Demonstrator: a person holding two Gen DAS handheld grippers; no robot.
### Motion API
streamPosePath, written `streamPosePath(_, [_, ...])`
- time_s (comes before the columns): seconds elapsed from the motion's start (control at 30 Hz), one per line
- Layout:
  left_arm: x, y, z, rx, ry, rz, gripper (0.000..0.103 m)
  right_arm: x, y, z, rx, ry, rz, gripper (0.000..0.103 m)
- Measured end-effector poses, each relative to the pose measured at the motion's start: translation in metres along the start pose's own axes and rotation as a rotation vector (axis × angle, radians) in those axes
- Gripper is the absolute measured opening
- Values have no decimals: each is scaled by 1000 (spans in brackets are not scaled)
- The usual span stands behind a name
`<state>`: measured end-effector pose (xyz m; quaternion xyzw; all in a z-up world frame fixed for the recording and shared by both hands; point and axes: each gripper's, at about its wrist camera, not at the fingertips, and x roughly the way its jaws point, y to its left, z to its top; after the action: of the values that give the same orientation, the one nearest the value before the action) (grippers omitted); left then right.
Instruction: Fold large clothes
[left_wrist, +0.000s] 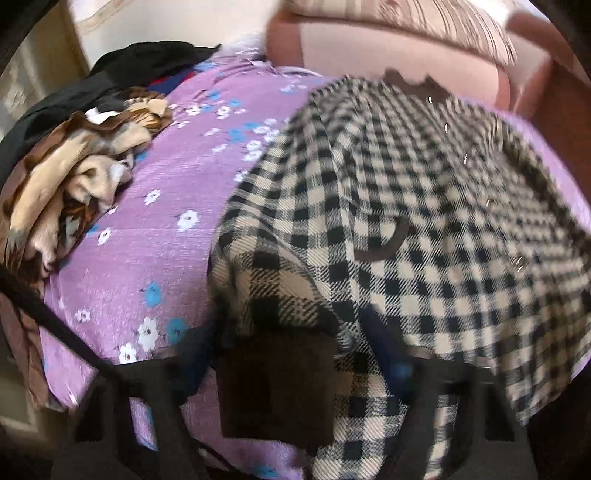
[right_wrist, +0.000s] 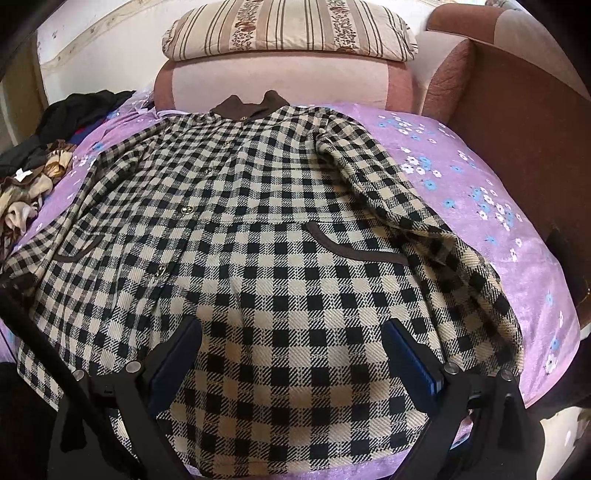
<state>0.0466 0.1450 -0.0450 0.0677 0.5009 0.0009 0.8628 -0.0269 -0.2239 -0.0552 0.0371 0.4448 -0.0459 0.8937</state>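
From each wrist we look steeply down, close over the bed, both views sharing the checked coat (left_wrist: 424, 221) (right_wrist: 258, 240) and purple bedspread (left_wrist: 147, 240) (right_wrist: 498, 206).

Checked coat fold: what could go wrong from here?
1. The left gripper seems to pinch only a sleeve end of the checked coat; the thick cloth may slip out.
2. The right gripper hangs open above the hem, so the body may drag.
3. The sleeve may land bunched.
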Motion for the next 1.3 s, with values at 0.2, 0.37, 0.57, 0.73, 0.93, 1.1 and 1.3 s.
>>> streamPosePath(0.2, [8,58,26,-188,7,77,7,-1,-2,-1,-14,1,-29,100])
streamPosePath(0.37, [-3,138,49,-390,-56,185,7,4,-3,-3,-16,12,-42,100])
streamPosePath(0.57, [-5,189,54,-574,-55,221,18,11,8,-5,-45,33,-24,100])
streamPosePath(0.73, [-16,174,43,-595,-75,187,44,13,2,-2,-33,34,-13,100])
streamPosePath(0.93, [-51,117,35,-478,-141,95,62,-11,-64,14,96,-5,14,100])
streamPosePath(1.1, [-64,60,30,-357,-161,5,65,-28,-154,22,273,-27,-56,100])
streamPosePath(1.3, [-62,11,25,-300,-124,-87,65,-14,-224,13,424,45,-37,100])
